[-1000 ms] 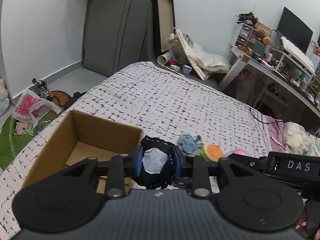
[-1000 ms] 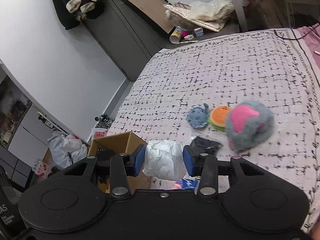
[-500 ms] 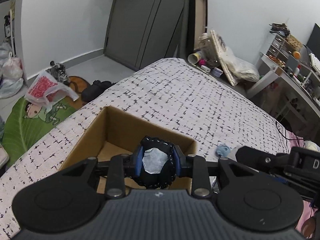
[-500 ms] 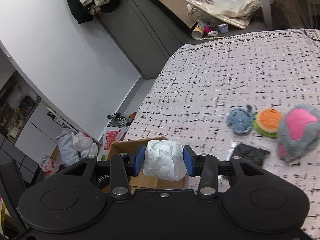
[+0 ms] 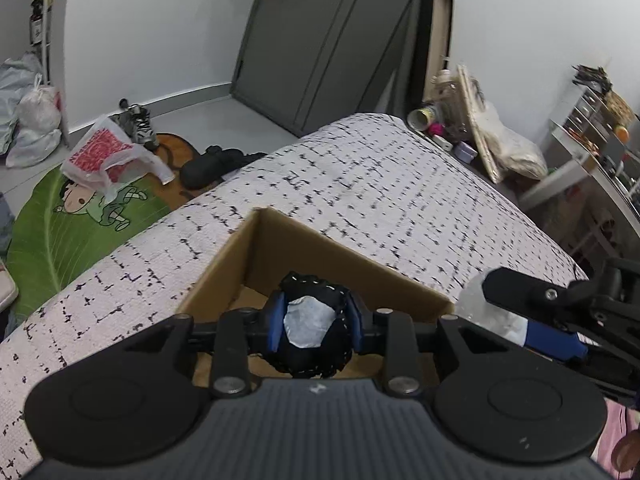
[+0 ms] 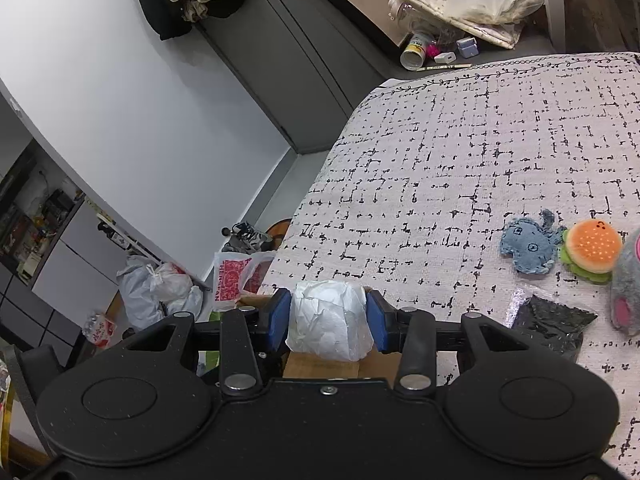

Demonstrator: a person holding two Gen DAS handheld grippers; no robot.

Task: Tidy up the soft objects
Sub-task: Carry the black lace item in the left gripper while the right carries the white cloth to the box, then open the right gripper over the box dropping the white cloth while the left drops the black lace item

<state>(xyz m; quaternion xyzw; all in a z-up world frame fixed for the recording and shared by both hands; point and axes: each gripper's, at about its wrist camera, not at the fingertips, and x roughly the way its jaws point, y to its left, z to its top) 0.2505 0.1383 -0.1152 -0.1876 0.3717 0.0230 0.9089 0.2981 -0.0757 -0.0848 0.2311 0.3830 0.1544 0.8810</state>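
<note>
1. Cardboard box (image 5: 340, 264): plain brown card, matt, raw cut edges.
2. Bedspread (image 6: 460, 168): woven cloth, coarse, matt.
3. White bundle (image 6: 328, 326): crinkled, paper-like, under a slightly glossy film.
4. Black pouch (image 5: 316, 336): soft dark cloth, stitched edge.
5. Burger toy (image 6: 592, 246), blue toy (image 6: 528, 246): plush and felt, matt.
6. Left gripper (image 5: 316, 330), right gripper (image 6: 328, 322): matt black plastic, metal screws.
</note>
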